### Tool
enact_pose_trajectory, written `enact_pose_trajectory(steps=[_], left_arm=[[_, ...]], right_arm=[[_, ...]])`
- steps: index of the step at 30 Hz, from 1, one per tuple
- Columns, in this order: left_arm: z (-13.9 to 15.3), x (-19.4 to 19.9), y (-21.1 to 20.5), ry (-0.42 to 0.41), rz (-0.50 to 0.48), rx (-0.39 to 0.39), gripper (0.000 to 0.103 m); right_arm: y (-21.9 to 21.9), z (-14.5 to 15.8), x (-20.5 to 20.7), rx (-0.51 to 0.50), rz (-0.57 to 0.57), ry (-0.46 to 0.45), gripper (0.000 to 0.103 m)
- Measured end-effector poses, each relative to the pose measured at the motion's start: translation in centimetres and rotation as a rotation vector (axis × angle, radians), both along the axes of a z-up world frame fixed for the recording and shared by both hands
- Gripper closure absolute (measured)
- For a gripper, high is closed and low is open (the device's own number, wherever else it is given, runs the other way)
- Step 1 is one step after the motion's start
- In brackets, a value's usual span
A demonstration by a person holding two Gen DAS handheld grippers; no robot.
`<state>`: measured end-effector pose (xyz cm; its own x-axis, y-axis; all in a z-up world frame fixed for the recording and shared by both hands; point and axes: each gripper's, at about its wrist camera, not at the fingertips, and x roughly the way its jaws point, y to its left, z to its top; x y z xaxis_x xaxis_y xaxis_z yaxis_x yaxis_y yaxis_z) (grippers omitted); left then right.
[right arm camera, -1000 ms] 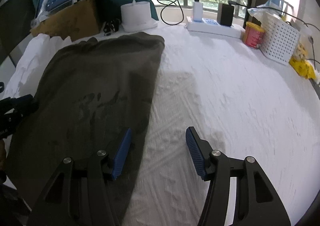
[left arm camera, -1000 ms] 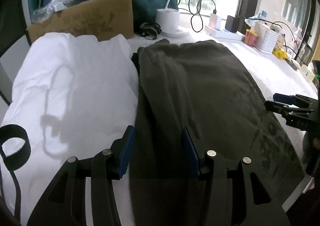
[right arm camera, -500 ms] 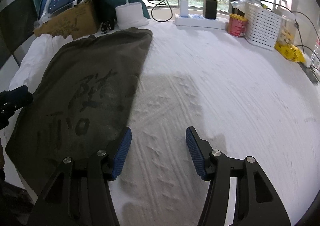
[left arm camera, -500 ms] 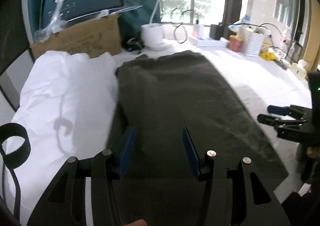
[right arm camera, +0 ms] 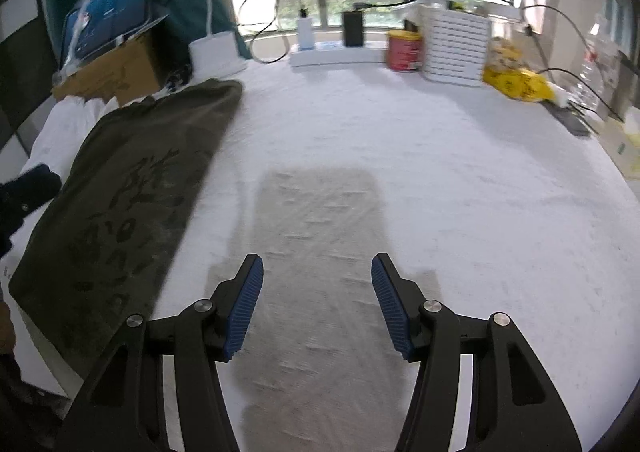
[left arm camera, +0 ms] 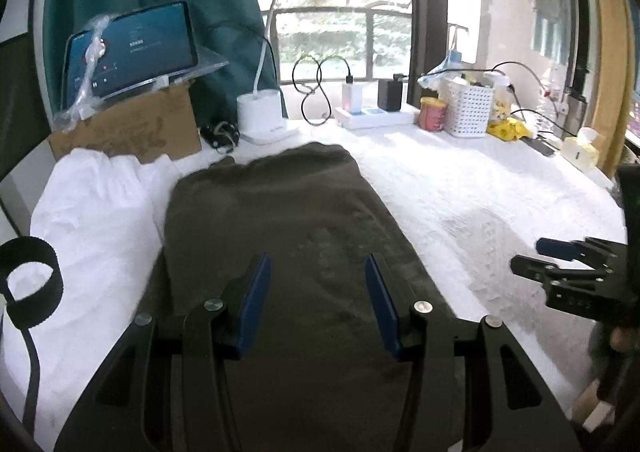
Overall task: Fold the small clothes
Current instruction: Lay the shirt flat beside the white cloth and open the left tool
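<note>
A dark olive garment [left arm camera: 288, 236] with faint printed characters lies flat and lengthwise on the white table cover; in the right wrist view it [right arm camera: 132, 180] lies at the left. My left gripper [left arm camera: 316, 292] is open and empty, held above the garment's near half. My right gripper [right arm camera: 317, 292] is open and empty above bare white cover to the right of the garment; it also shows at the right edge of the left wrist view [left arm camera: 560, 264]. A white garment [left arm camera: 92, 220] lies crumpled to the left of the dark one.
At the back stand a cardboard box [left arm camera: 132, 128] with a tablet [left arm camera: 128, 48], a white lamp base [left arm camera: 264, 120], a power strip with chargers [left arm camera: 372, 112], a red can [right arm camera: 405, 51], a white basket [right arm camera: 456, 48] and yellow packets [right arm camera: 516, 84]. A black strap loop [left arm camera: 28, 284] hangs at left.
Both grippers have lifted and drawn back from the garment toward the near edge, so more of the table and window shows. Both stay open. The garment has not moved.
</note>
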<state>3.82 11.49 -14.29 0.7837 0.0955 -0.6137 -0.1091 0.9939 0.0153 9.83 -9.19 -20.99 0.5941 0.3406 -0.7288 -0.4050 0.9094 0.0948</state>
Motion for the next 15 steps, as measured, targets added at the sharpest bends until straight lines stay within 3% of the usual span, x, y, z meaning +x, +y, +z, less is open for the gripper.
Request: enact_pose_trajectory(steps=[6, 11, 15], left_arm=[[-0.4, 0.9, -3.3, 0.012, -0.031, -0.003, 0.054], [-0.1, 1.3, -6.3, 0.018, -0.12, -0.025, 0.054], [0.6, 1.1, -8.8, -0.015, -0.109, 0.083, 0.054]], right_arm=[[-2.9, 0.7, -0.5, 0.003, -0.058, -0.018, 0.043], [-5.4, 1.4, -0.9, 0.016, -0.101, -0.04, 0.043], [-7.3, 2.2, -1.3, 0.027, -0.141, -0.077, 0.043]])
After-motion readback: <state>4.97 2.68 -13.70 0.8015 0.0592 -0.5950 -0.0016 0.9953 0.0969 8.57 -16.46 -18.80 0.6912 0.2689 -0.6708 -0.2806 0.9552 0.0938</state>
